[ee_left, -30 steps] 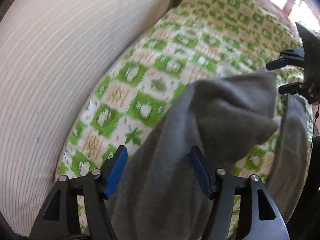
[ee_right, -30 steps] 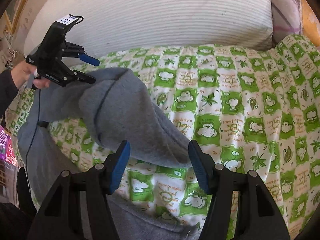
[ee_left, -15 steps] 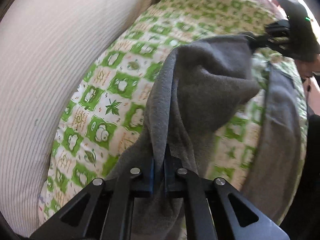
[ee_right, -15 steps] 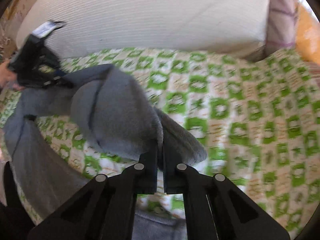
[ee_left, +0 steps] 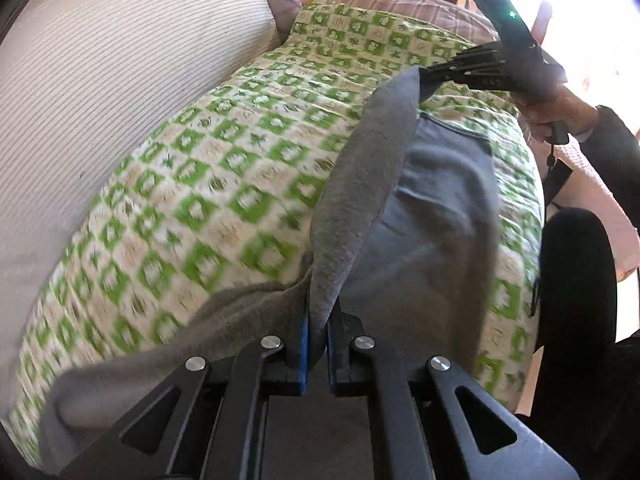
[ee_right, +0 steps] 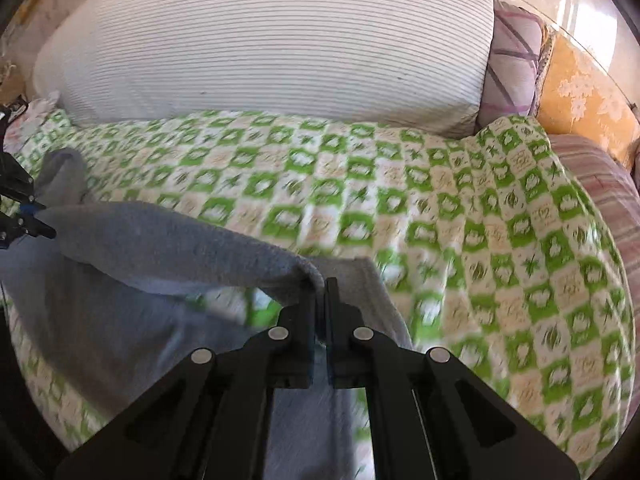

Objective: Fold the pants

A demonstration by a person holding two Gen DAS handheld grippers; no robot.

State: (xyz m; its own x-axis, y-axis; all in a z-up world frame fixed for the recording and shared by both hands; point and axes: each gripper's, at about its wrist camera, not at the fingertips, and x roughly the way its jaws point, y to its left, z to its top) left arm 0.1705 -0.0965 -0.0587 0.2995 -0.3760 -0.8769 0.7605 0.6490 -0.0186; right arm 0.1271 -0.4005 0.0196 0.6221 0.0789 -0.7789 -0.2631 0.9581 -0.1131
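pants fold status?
Done: both claws are clamped on the pants, left claw and right claw each pinching an end of one raised edge. In hand: that edge hangs stretched between them above the quilt. Left: lay it over; no finished fold shows.

Bed under green-checked quilt [ee_right: 440,216]; grey pants [ee_left: 440,208], striped pillow [ee_right: 272,48] on it

The gray pants [ee_left: 420,208] hide the pad faces of the left gripper [ee_left: 316,344] and their lower end runs past the frame edge. The green checkered blanket [ee_right: 440,208] is motion-blurred. The left gripper's body is cut off at the right wrist view's left edge.
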